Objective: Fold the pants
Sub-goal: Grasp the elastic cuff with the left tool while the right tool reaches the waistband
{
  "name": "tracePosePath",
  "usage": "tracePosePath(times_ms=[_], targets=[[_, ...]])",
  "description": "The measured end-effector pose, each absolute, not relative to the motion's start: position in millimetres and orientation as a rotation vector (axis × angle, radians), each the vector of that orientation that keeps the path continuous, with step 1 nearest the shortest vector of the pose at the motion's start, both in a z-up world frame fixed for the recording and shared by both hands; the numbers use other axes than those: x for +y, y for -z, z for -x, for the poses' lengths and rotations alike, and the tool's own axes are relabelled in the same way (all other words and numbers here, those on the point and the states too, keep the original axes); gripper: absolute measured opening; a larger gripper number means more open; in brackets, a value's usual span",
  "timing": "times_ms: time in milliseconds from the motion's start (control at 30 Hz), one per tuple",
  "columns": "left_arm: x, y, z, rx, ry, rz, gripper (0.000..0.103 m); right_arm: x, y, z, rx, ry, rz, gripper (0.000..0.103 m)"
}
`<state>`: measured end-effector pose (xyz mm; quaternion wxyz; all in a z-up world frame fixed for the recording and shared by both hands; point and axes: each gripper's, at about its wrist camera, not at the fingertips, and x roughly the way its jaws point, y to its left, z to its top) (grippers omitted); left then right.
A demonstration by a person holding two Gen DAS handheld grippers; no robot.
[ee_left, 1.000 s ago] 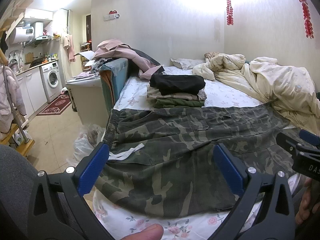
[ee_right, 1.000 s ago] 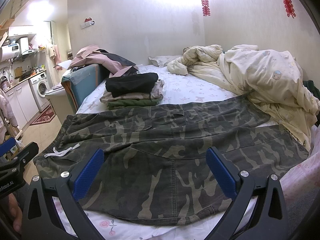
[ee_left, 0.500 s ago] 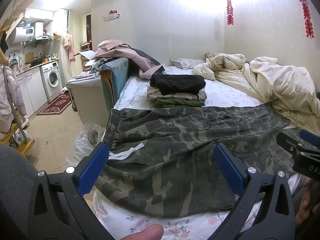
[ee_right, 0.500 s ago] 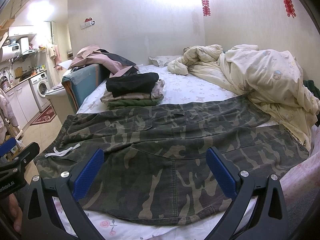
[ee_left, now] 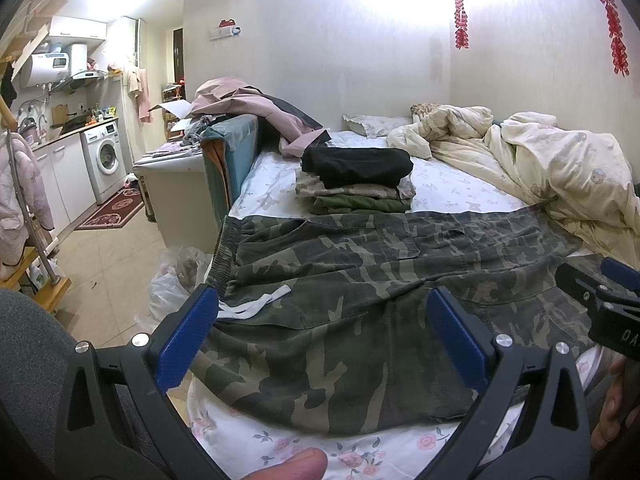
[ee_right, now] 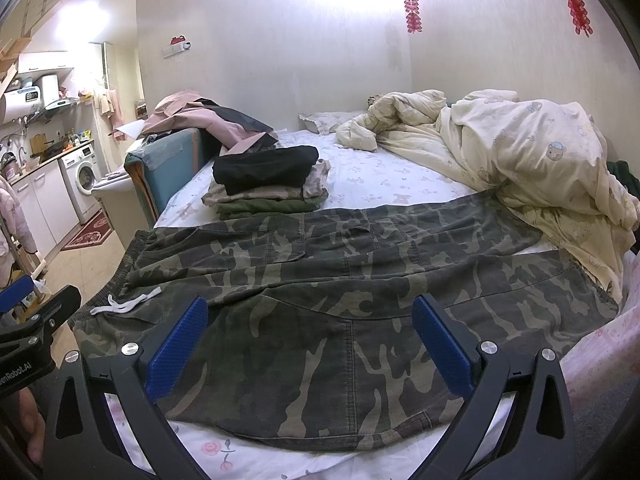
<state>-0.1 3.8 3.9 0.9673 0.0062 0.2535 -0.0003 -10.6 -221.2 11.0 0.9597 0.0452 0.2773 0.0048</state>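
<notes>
Pants: camouflage pants point(ee_left: 360, 280) lie spread flat across the near part of the bed point(ee_left: 460, 196), waistband toward the left edge, legs running right, one lying over the other.
Drawstring: a white drawstring point(ee_left: 256, 304) rests on the cloth near the waistband, just past the left claw's left finger.
Left claw: the left claw point(ee_left: 320, 332) hovers over the waist end with its blue pads point(ee_left: 186, 338) wide apart and nothing between them; no contact with the cloth can be made out.
Right claw: the right claw point(ee_right: 310, 340) hangs over the thigh part, spread wide too and empty.
Hands: a fingertip point(ee_left: 288, 466) shows at the bottom edge of the left view.
Stack: a stack point(ee_right: 268, 184) of folded clothes, black on top, sits on the sheet just behind the pants.
Quilt: a cream quilt point(ee_right: 520, 152) is bunched along the right side of the bed, its edge lying at the leg ends.
Room: a washer point(ee_left: 104, 156) stands under a counter at far left.
</notes>
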Motion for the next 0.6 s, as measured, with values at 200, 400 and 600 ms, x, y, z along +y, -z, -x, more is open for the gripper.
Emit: tracePosePath(times_ms=[200, 400, 600], targets=[[6, -7, 0, 0.516, 0.000, -0.012, 0.103, -222, -12, 13, 0.563, -0.011, -0.091, 0.103], [31, -10, -13, 0.602, -0.061, -0.010, 0.103, -222, -10, 11, 0.596, -0.011, -0.106, 0.103], [92, 15, -59, 0.799, -0.205, 0.103, 0.103, -234, 2, 2, 0.678, 0.008, -0.160, 0.103]])
